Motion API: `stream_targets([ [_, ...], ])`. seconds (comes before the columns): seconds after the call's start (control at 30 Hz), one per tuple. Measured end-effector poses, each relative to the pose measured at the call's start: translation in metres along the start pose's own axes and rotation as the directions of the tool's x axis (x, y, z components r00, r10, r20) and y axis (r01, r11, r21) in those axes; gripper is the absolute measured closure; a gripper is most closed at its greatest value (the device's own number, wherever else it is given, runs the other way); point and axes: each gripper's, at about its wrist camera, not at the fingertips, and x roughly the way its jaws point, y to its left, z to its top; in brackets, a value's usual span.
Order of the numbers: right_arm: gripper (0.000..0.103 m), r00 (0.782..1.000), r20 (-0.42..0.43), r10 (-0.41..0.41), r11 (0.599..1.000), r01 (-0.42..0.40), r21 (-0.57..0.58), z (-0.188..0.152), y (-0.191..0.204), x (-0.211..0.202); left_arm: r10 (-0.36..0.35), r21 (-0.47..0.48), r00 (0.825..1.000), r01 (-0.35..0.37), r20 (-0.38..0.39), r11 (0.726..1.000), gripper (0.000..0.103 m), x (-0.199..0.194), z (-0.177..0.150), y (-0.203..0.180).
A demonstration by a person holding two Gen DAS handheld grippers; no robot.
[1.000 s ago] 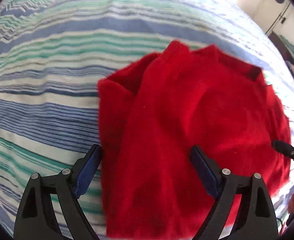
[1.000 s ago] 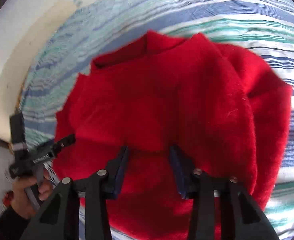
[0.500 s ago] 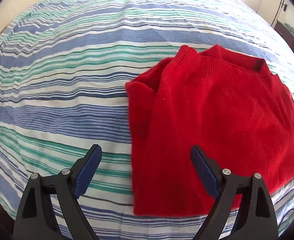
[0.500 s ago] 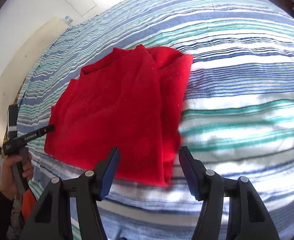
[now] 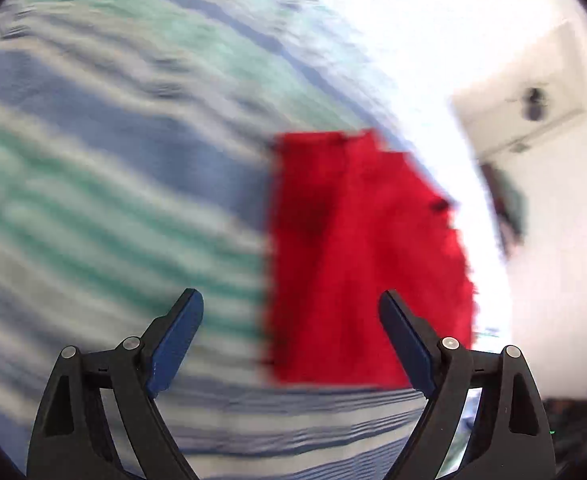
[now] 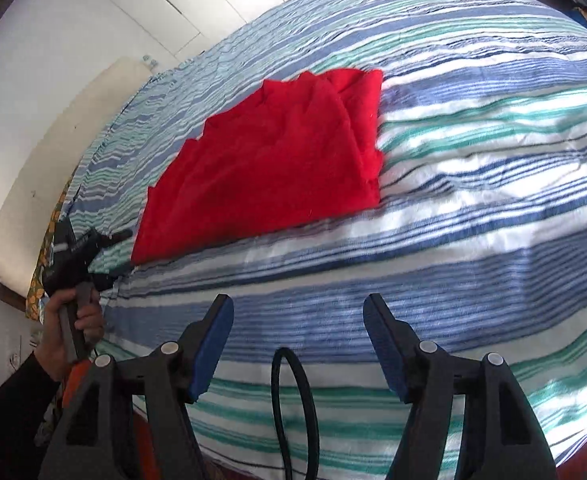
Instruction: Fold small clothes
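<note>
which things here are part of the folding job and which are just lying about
Part of the job:
red garment, folded on the bed
left tool
right tool, opening, nothing between its pads

Just lying about:
striped bedspread
black cable
cream cushion

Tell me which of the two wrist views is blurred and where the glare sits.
Left wrist view: motion-smeared, red garment and striped bedspread soft, upper right blown out white. Right wrist view: sharp, sunlit patches on the bedspread, fisheye bulging the bed.

Folded red garment on striped bedspread
</note>
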Motion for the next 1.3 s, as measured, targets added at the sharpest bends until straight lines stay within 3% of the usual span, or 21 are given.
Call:
stream_targets([
  [0.03,0.036,1.0,-0.016,0.0,1.0,0.0,-0.005,-0.005,0.002,0.002,-0.024,0.026,1.0,0.024,-0.013,0.999,0.012,0.01,0.005,-0.007],
  [0.07,0.036,1.0,-0.028,0.0,1.0,-0.001,-0.008,-0.008,0.003,0.004,-0.003,0.052,0.999,0.004,-0.036,0.999,0.012,0.023,0.011,-0.012],
  [0.1,0.036,0.999,-0.037,0.004,1.0,-0.005,-0.007,-0.01,0.004,0.005,0.085,0.069,0.994,-0.081,-0.062,0.994,0.014,0.041,0.017,-0.013],
  [0.17,0.036,0.999,-0.045,0.019,1.0,-0.019,-0.014,-0.013,0.011,0.006,0.147,0.056,0.986,-0.143,-0.083,0.988,0.018,0.061,0.023,-0.011],
  [0.33,0.036,0.999,-0.036,0.039,0.997,-0.041,-0.059,-0.013,0.027,0.006,0.115,0.01,0.992,-0.115,-0.043,0.993,0.019,0.064,0.029,-0.006],
  [0.4,0.036,0.998,-0.047,0.04,0.998,-0.043,-0.055,-0.014,0.027,0.012,0.113,0.008,0.993,-0.113,-0.037,0.994,0.037,0.06,0.029,-0.002],
  [0.47,0.036,0.997,-0.062,0.042,0.998,-0.044,-0.038,-0.012,0.029,0.022,0.064,-0.004,0.996,-0.065,-0.06,0.998,0.085,0.055,0.029,0.006],
  [0.5,0.036,0.997,-0.063,0.046,0.998,-0.048,-0.029,-0.011,0.028,0.024,0.025,-0.025,0.997,-0.027,-0.078,0.999,0.09,0.053,0.027,0.01],
  [0.63,0.036,0.998,-0.025,0.061,0.998,-0.061,-0.013,-0.01,0.022,0.016,0.082,0.064,0.995,-0.079,-0.054,0.995,0.093,0.039,0.027,-0.026],
  [0.7,0.036,0.998,-0.002,0.067,0.998,-0.067,-0.003,-0.01,0.016,0.01,0.076,0.122,0.997,-0.072,-0.029,0.99,0.093,0.029,0.029,-0.06],
  [0.8,0.036,0.997,0.025,0.073,0.997,-0.073,0.019,-0.006,0.008,0.007,0.042,0.214,0.999,-0.039,-0.006,0.976,0.093,0.02,0.032,-0.128],
  [0.87,0.036,0.996,0.041,0.076,0.996,-0.078,0.036,-0.006,0.003,0.004,0.045,0.308,0.999,-0.042,-0.005,0.95,0.093,0.026,0.028,-0.18],
  [1.1,0.036,0.993,0.088,0.075,0.993,-0.083,0.084,-0.009,-0.014,-0.01,0.036,0.469,0.996,0.006,-0.081,0.883,0.093,0.094,-0.021,-0.293],
  [1.23,0.036,0.992,0.108,0.069,0.989,-0.082,0.121,-0.015,-0.028,-0.019,0.098,0.506,0.985,-0.013,-0.142,0.862,0.09,0.145,-0.061,-0.306],
  [1.3,0.036,0.991,0.109,0.076,0.986,-0.091,0.14,-0.018,-0.034,-0.019,0.174,0.519,0.962,-0.039,-0.213,0.854,0.077,0.178,-0.078,-0.303],
])
